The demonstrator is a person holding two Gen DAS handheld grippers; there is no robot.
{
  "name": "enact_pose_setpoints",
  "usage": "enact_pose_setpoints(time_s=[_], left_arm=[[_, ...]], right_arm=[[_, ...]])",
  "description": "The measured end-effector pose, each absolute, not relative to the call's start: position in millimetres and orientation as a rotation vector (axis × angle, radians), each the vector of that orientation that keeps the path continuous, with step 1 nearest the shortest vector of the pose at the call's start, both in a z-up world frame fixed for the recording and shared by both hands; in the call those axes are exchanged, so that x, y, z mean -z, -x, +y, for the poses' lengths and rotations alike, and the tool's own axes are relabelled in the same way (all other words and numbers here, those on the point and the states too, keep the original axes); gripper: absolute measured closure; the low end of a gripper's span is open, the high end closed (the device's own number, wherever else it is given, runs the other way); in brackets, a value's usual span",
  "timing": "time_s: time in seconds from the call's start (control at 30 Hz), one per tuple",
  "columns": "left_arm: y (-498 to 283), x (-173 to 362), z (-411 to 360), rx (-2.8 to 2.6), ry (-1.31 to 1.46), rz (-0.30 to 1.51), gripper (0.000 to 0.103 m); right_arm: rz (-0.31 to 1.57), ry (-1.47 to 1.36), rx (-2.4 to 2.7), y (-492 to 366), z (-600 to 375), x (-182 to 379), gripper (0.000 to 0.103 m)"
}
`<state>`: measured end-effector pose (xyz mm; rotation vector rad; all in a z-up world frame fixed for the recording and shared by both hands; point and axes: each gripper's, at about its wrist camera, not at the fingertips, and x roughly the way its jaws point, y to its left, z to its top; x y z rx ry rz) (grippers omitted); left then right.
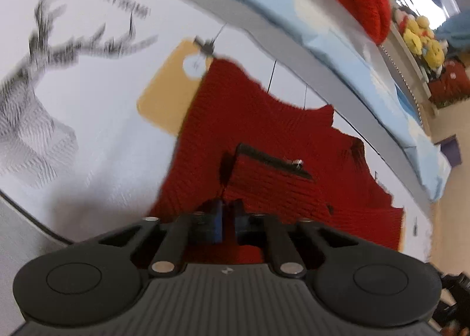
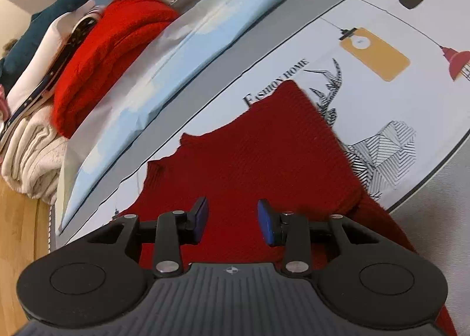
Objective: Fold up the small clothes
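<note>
"FASHION HOME" is printed in black on the white bedsheet, beside a line-drawn deer. The dark red knitted garment lies flat over that print, sheet clear to its right. The left gripper is pinched closed at the knit; whether fabric is caught is unclear. The right gripper hovers half spread over it, holding nothing.

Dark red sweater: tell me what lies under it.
The dark red sweater lies on a printed sheet with a deer drawing, lamps and lettering. It covers part of the deer; whatever else is printed beneath it is hidden.
</note>
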<state>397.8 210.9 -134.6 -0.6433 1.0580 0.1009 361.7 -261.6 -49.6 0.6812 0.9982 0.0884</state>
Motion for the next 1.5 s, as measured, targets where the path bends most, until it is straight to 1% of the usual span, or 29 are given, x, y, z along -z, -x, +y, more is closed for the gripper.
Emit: enact_pose_setpoints(time_s=[0.23,0.33,0.47,0.63,0.73,0.8,0.9,1.03,1.07,1.1,1.17,1.2,1.27,1.3,1.33,1.37,1.43,1.47,1.5], left_arm=[[-384,62,211,-0.058,0.591,0.868,0.101],[-375,46,214,-0.086,0.588,0.830,0.101],[-376,63,221,-0.173,0.594,0.952,0.101],[-382,64,219,-0.122,0.558,0.951,0.099],[-387,75,210,-0.069,0.559,0.979,0.098],[-390,89,206,-0.047,0.578,1.018,0.096],[-395,111,203,-0.061,0.569,1.079,0.095],[-394,117,201,-0.061,0.568,1.090,0.095],[-394,114,200,-0.052,0.563,1.082,0.095],[-395,113,199,-0.044,0.560,1.076,0.095],[-397,108,194,-0.023,0.545,1.059,0.095],[-397,107,193,-0.020,0.532,1.055,0.095],[-399,107,188,-0.024,0.502,1.057,0.094],[-400,111,187,-0.031,0.485,1.068,0.090],[-401,115,187,-0.043,0.466,1.085,0.090],[-402,121,186,-0.065,0.440,1.114,0.090],[-402,129,187,-0.093,0.408,1.140,0.090],[-401,129,188,-0.101,0.400,1.139,0.089],[-401,127,190,-0.102,0.399,1.141,0.089]], right_arm=[[0.994,-0.689,-0.053,-363,-264,52,0.063],[0.992,-0.685,-0.047,-363,-263,53,0.063],[1.011,-0.675,-0.039,-364,-259,61,0.063],[1.102,-0.821,0.012,-363,-269,92,0.063],[1.143,-0.898,0.071,-361,-278,109,0.063],[1.149,-0.911,0.092,-361,-281,113,0.063],[1.150,-0.908,0.110,-361,-283,115,0.063],[1.153,-0.893,0.127,-360,-286,119,0.063],[1.152,-0.890,0.126,-360,-286,119,0.067],[1.150,-0.890,0.129,-360,-287,121,0.076],[1.148,-0.898,0.130,-360,-288,123,0.083],[1.147,-0.904,0.129,-359,-289,123,0.084],[1.150,-0.902,0.129,-358,-288,123,0.084],[1.152,-0.899,0.131,-359,-287,122,0.084],[1.159,-0.895,0.133,-359,-287,121,0.084],[1.168,-0.891,0.136,-358,-286,119,0.081],[1.168,-0.888,0.122,-356,-283,109,0.080],[1.142,-0.865,0.077,-355,-279,99,0.078],[1.105,-0.809,0.023,-357,-273,88,0.070]])
